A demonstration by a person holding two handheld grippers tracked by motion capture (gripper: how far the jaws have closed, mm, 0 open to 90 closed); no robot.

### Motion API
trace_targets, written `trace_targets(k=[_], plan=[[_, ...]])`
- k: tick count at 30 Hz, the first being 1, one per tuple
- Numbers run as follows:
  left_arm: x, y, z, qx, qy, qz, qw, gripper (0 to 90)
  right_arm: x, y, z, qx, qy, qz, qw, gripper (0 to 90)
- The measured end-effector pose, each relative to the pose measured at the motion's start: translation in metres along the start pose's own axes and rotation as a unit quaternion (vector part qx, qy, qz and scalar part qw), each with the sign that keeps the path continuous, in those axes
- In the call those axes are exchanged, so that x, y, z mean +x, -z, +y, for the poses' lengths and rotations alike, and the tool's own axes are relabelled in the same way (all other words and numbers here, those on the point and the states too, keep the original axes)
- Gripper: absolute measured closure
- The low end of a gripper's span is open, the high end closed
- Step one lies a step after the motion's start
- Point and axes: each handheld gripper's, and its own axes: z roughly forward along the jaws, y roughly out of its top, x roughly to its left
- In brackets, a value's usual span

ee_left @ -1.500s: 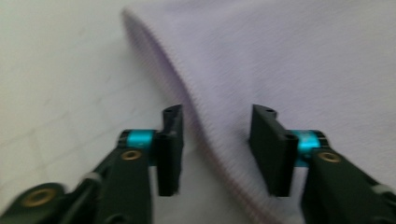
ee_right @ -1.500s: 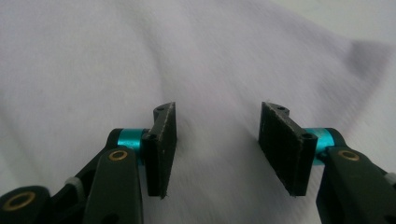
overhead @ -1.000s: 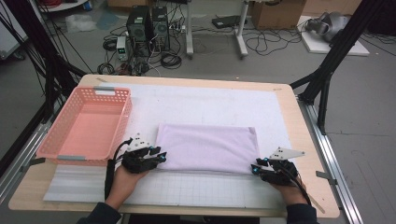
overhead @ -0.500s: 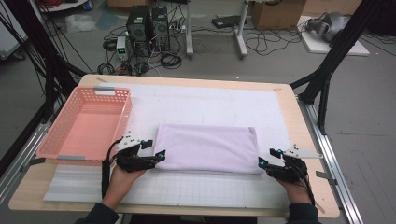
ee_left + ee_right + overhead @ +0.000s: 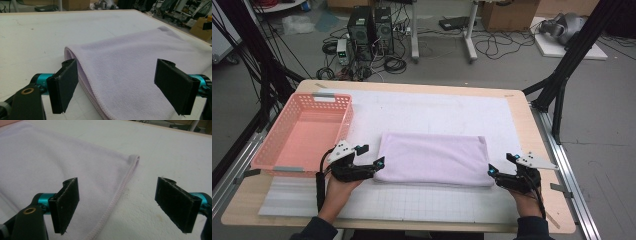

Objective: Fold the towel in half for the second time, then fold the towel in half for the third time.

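Observation:
A folded lilac towel [image 5: 434,159] lies flat on the white mat in the middle of the table. My left gripper [image 5: 379,164] sits at its near left corner, jaws wide apart and just opened, the folded edge of the towel [image 5: 120,82] lying loose between them. My right gripper [image 5: 491,171] sits at the near right corner, its jaws also just opened. The towel's stitched hem [image 5: 120,192] runs between the two black pads [image 5: 66,203] without touching them.
A pink plastic basket [image 5: 277,155] stands at the left edge of the table, close behind my left hand. The white mat [image 5: 432,112] stretches beyond the towel. Black frame legs and cables stand past the far edge.
Both grippers have opened and let go of the towel's near corners, then drawn a little outward. The towel lies still, folded.

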Motion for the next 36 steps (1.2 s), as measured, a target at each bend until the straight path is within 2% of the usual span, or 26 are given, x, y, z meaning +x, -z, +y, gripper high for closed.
trace_targets(k=[7, 18, 22, 23, 25, 27, 29, 31, 33, 36], plan=[[0.001, -0.002, 0.000, 0.003, 0.002, 0.001, 1.0000, 20.5, 0.000, 0.000, -0.001, 0.002, -0.001, 0.001, 1.0000, 18.5], [0.002, -0.004, -0.001, 0.019, 0.008, 0.002, 0.9998, 20.8, -0.002, 0.000, -0.003, 0.009, -0.008, -0.003, 0.9999, 18.5], [0.001, -0.005, -0.002, 0.030, 0.012, 0.004, 0.9995, 21.1, -0.001, 0.000, -0.003, 0.010, -0.003, 0.001, 0.9999, 18.5], [0.000, -0.005, -0.003, 0.044, 0.015, 0.004, 0.9989, 21.2, -0.001, 0.000, -0.003, 0.010, -0.002, 0.001, 0.9999, 18.5], [-0.001, -0.006, -0.004, 0.050, 0.018, 0.002, 0.9986, 24.5, -0.001, 0.000, -0.003, 0.009, -0.003, 0.002, 1.0000, 18.5], [-0.002, -0.007, -0.006, 0.070, 0.027, 0.006, 0.9971, 27.3, -0.002, 0.001, -0.004, 0.010, -0.002, 0.000, 1.0000, 18.5], [-0.002, -0.007, -0.007, 0.078, 0.039, 0.008, 0.9962, 28.2, -0.002, 0.002, -0.004, 0.012, -0.005, 0.000, 0.9999, 18.5], [-0.002, -0.008, -0.008, 0.084, 0.042, 0.009, 0.9955, 29.4, -0.003, 0.003, -0.005, 0.011, -0.008, 0.001, 0.9999, 18.5], [0.000, -0.010, -0.012, 0.101, 0.049, 0.015, 0.9936, 30.9, -0.002, 0.003, -0.004, 0.010, -0.011, 0.002, 0.9999, 18.5], [0.000, -0.011, -0.015, 0.120, 0.050, 0.020, 0.9914, 33.0, -0.002, 0.001, -0.004, 0.013, -0.007, 0.004, 0.9999, 18.5]])
